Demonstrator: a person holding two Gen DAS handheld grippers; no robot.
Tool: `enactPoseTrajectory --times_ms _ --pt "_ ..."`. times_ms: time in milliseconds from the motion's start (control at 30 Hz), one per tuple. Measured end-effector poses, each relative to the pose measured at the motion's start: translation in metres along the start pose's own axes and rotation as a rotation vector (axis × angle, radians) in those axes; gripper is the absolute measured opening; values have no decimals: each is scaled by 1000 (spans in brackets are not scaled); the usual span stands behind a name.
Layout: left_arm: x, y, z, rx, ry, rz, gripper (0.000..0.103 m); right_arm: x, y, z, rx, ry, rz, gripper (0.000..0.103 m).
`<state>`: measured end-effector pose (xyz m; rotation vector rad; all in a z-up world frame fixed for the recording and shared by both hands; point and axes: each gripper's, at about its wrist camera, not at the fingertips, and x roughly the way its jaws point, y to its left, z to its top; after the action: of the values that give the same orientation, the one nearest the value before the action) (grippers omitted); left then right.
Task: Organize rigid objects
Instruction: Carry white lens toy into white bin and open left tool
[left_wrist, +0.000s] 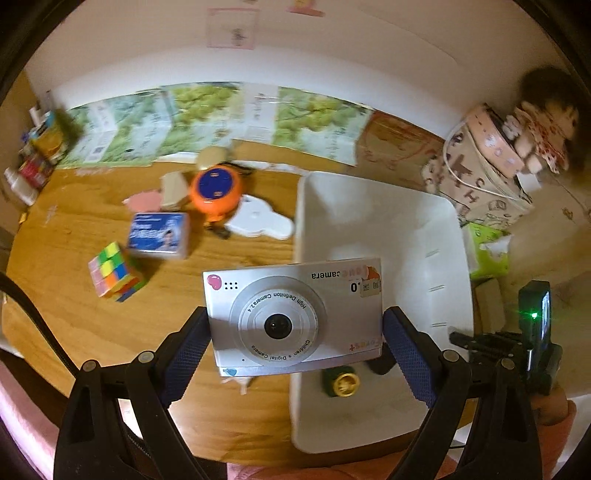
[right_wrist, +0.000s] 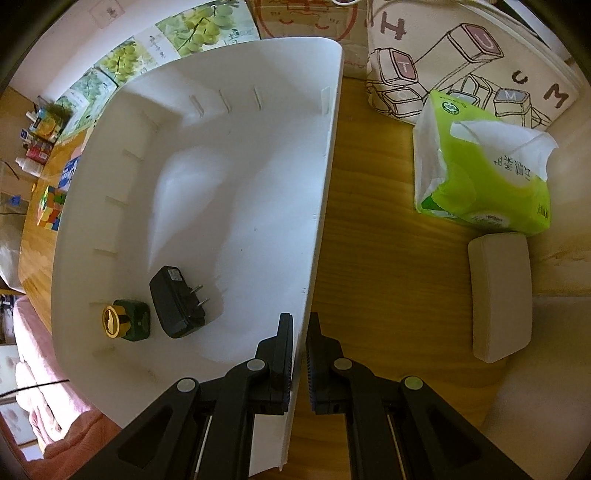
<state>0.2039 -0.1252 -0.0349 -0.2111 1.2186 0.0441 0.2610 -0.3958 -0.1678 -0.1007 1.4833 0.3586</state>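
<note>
L gripper (left_wrist: 295, 332) spread wide, pads pressed on both short ends of silver kids' digital camera (left_wrist: 295, 314); camera held off the wooden table (left_wrist: 92, 314), lens toward the wrist cam, print upside down, lower centre of frame, overlapping left rim of white bin (left_wrist: 406, 229). R gripper (right_wrist: 300, 354) jaws nearly closed, clamped on bin's right wall (right_wrist: 325, 184), one finger inside, one outside. Inside bin, lower left of R view: black plug adapter (right_wrist: 173, 302), prongs pointing right, and just beside it a green bottle w/ gold cap (right_wrist: 125, 320) on its side. On table, left of L view: Rubik's cube (left_wrist: 114, 271), blue box (left_wrist: 159, 234), orange round gadget (left_wrist: 216, 192), white flat piece (left_wrist: 258, 221). R view, right of bin: green tissue pack (right_wrist: 487, 166), beige case (right_wrist: 498, 295)
</note>
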Motion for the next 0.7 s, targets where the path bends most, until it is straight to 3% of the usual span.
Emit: enactPoseTrajectory --times_ms 367,700 --pt "40 -55 13 119 -5 -102 93 3 9 2 -45 20 -11 7" --pt "88 -87 23 152 0 -171 94 7 20 5 -28 22 -45 7"
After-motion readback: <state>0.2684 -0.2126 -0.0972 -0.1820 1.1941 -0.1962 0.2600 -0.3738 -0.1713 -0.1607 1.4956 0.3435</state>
